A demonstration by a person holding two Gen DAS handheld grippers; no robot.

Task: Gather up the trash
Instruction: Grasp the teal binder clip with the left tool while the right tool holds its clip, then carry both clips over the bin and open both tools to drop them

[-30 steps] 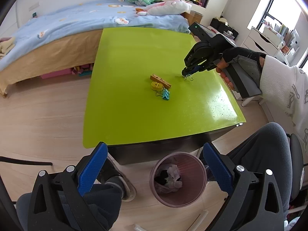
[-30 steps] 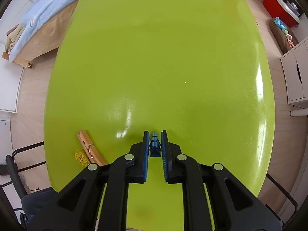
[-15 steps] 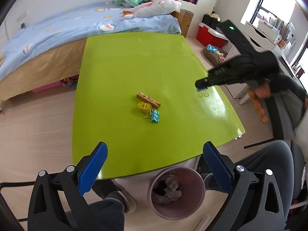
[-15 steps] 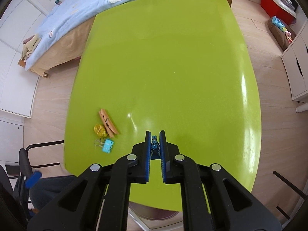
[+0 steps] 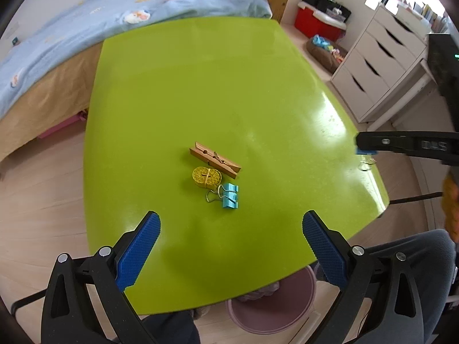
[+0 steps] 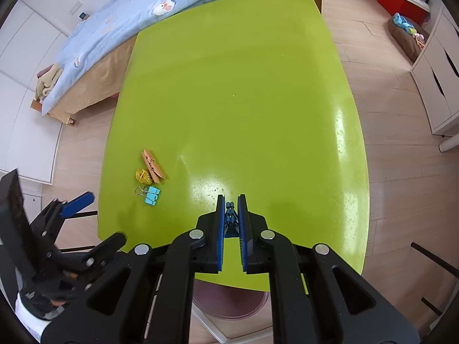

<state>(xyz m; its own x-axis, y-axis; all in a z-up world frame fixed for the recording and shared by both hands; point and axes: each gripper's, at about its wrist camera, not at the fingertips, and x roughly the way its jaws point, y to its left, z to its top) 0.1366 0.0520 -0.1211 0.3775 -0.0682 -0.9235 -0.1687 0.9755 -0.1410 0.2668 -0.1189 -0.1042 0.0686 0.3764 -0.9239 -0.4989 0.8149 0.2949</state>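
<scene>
Right wrist view: the right hand-held gripper (image 6: 230, 215) is clamped on a small blue binder clip (image 6: 231, 221) above the lime-green bench (image 6: 235, 91), pink round trash bin (image 6: 229, 301) partly hidden, probably right underneath. Left hand-held gripper (image 5: 231, 230) gapes wide, with the wooden clothespin (image 5: 215, 159), yellow rolled tape (image 5: 207, 175) and light-blue binder clips (image 5: 230, 199) at 12 o'clock.

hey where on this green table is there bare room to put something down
The table's far half toward the bed and its right side toward the drawers are bare. Crowded: the near-left cluster of clothespin, yellow tape roll and light-blue binder clip.
</scene>
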